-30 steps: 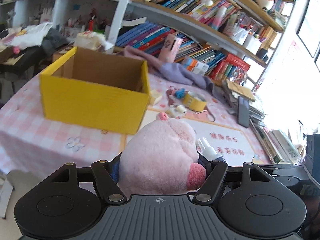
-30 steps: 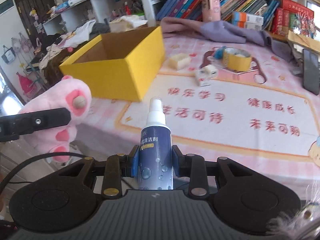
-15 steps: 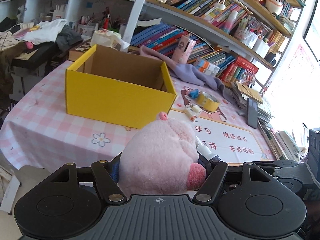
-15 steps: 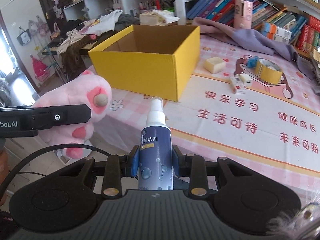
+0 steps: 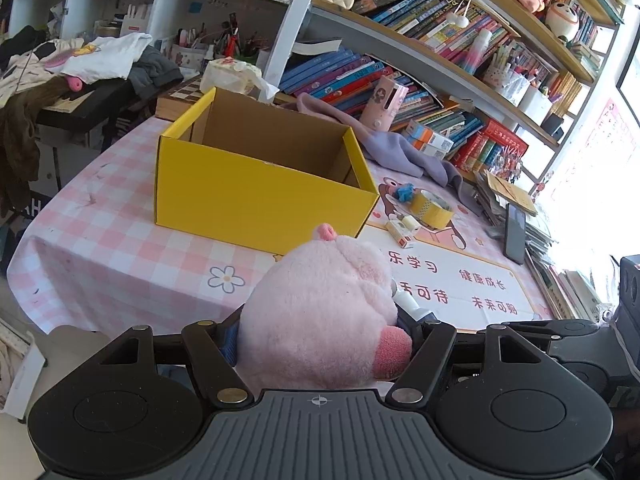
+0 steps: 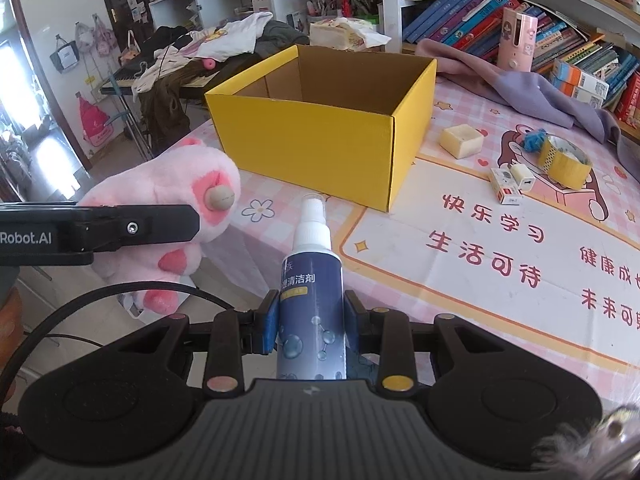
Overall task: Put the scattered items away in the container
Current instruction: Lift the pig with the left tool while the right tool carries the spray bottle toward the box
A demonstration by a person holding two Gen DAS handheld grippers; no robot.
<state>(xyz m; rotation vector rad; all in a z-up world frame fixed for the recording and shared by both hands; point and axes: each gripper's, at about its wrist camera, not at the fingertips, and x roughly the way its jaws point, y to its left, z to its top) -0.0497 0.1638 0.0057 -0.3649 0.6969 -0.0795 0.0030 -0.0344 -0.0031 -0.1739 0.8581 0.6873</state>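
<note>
1. A pink plush toy (image 5: 320, 312) is clamped between the two fingers of the left gripper (image 5: 320, 344), which are closed against its sides; the toy fills the gap and bulges forward past the fingertips.
2. A spray bottle (image 6: 312, 304) with a white nozzle and a dark blue label is held upright in the right gripper (image 6: 311, 320), whose blue pads (image 6: 269, 322) are pressed against the bottle's body on both sides.
3. Both held items are seen off the near edge of the table (image 6: 460, 272), in front of the open yellow box (image 6: 320, 128), which stands on the pink checked cloth well apart from both grippers.
4. The plush toy is seen to the left of the bottle in the right wrist view, with one left finger (image 6: 100, 232) lying across it.
5. Beyond the box's right side, a cream block (image 6: 461, 141), a roll of yellow tape (image 6: 564, 162), a small white box (image 6: 506, 186) and a blue object (image 6: 534, 139) are left on the table.
6. The box floor is largely hidden by its near wall, so its contents cannot be told.
7. In the left wrist view the bottle (image 5: 408, 304) is mostly covered by the plush toy; only its nozzle area shows.
8. The lower part of the bottle is cut off by the right gripper's body.
</note>
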